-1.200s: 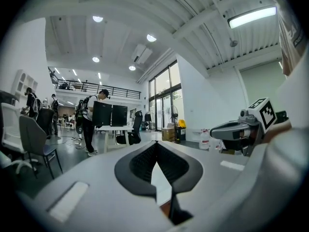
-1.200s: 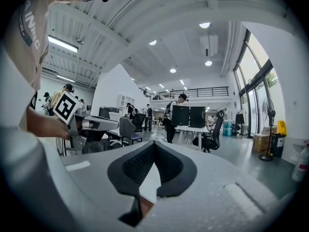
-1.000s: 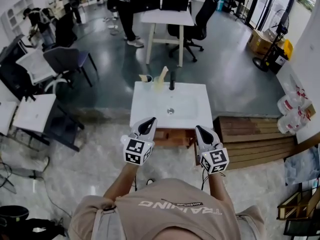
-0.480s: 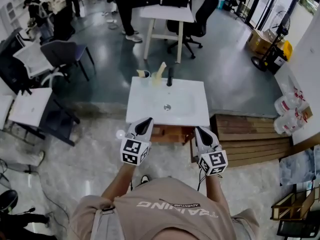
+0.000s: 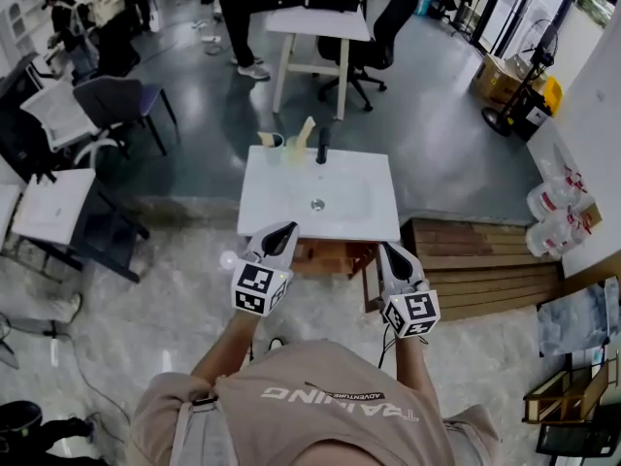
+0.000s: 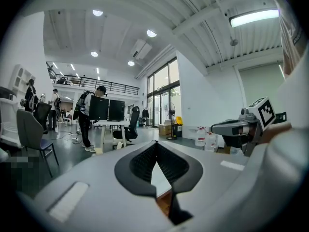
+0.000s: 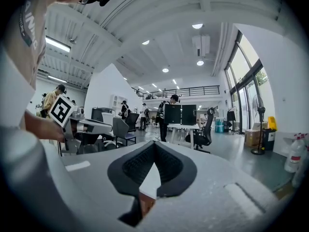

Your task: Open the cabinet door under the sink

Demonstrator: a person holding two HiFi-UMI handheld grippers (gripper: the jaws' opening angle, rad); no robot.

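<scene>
Head view, cabinet (image 5: 333,257) between left gripper (image 5: 283,233) and right gripper (image 5: 389,252)

Saw a white table (image 5: 312,22) at the top of the head view, with a black office chair (image 5: 388,37) just to its right and a person (image 5: 233,13) standing at its left. Noted a grey chair (image 5: 121,105) and a white desk (image 5: 53,207) on the left. Found stacked wooden boards (image 5: 475,260) on the right, plastic jugs (image 5: 553,212) near them, and a cardboard box (image 5: 490,78) farther up.
</scene>
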